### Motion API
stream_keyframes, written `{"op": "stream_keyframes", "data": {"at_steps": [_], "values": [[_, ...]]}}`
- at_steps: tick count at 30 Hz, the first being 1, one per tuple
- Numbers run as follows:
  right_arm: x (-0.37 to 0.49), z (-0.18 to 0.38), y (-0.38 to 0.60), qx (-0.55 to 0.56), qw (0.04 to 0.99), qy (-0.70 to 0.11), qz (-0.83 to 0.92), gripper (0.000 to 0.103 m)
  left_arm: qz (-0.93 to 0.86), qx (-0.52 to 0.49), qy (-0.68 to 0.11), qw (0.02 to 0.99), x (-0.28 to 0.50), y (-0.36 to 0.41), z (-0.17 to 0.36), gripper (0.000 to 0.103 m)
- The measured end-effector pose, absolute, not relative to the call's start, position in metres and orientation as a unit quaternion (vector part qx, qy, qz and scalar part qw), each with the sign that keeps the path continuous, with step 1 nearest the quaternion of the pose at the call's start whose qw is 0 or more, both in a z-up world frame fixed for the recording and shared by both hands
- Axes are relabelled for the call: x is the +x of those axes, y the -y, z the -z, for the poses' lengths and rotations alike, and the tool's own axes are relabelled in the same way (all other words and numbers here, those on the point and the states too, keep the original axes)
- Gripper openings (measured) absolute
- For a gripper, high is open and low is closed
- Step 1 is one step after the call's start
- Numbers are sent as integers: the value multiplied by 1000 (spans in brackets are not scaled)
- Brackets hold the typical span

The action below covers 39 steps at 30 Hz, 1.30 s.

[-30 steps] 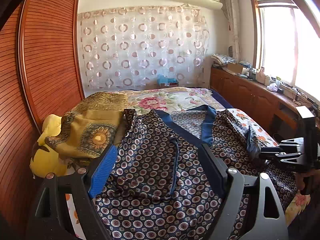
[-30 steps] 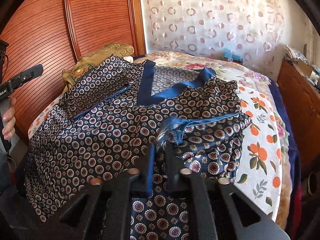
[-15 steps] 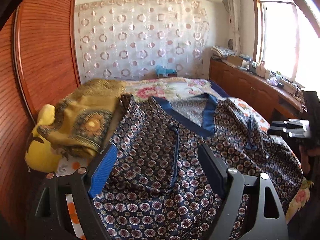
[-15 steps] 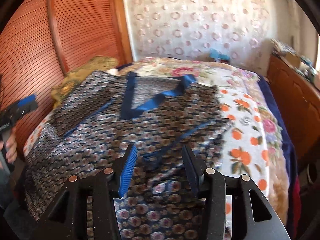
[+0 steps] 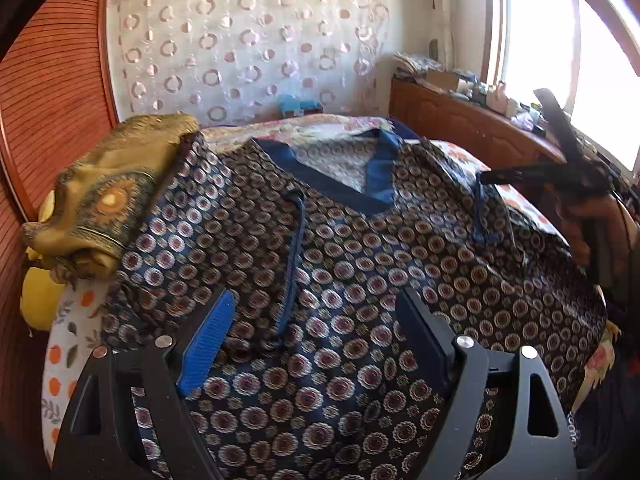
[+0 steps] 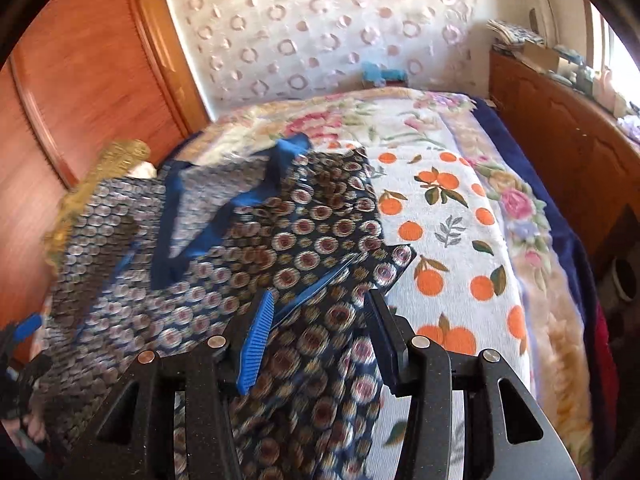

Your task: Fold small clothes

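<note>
Both tools stand released over the work: your left tool (image 5: pixel 312 340) has its jaws spread wide with nothing pinched, and your right tool (image 6: pixel 320 332) holds its jaws parted over a blue-trimmed edge without pressing it. From largest down: the bed (image 6: pixel 452 240), under its orange-print cover, carries the patterned shirt (image 5: pixel 360 264), spread flat with the blue collar (image 5: pixel 340 188) toward the far end. Both sleeves look already turned in over the body, so the sleeve step seems finished. The next move, as I judge it, calls for gripping the near hem on each side and carrying it up toward the collar. A golden cloth (image 5: pixel 104 196) lies beside the left shoulder; keep clear of it. Both your hands tilt the tools downward at the near end of the shirt.
</note>
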State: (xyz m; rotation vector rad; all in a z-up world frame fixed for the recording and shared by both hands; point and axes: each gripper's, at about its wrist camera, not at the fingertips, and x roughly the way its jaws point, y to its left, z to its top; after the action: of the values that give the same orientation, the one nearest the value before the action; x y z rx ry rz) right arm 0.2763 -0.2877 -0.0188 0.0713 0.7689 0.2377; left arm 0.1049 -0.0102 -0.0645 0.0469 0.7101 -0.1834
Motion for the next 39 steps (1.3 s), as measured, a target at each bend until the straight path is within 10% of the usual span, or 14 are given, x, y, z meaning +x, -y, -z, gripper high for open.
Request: {"op": "stream_keyframes", "data": {"at_steps": [2,5,10,17,21,39], "values": [[290,25,284,24,917,-386,-97,49,92,27,-351,932,104,13,67,83],[301,31,279,25,911,-398,-102,8,94,30,-355,930,103,13,70,83],[286,1,263,19,929,-330,-164,3,90,19,-353,931,102,6,68,83],[273,-25,213,-6,916,-295,-273,7,89,16,-350,932,102,3,66,83],[276,-14,201,-37,917,-311,-247,46,95,15,-351,932,101,2,67,83],[213,49,284,-42,913,-391,-110,47,178,19,-367,913,136,47,56,83]]}}
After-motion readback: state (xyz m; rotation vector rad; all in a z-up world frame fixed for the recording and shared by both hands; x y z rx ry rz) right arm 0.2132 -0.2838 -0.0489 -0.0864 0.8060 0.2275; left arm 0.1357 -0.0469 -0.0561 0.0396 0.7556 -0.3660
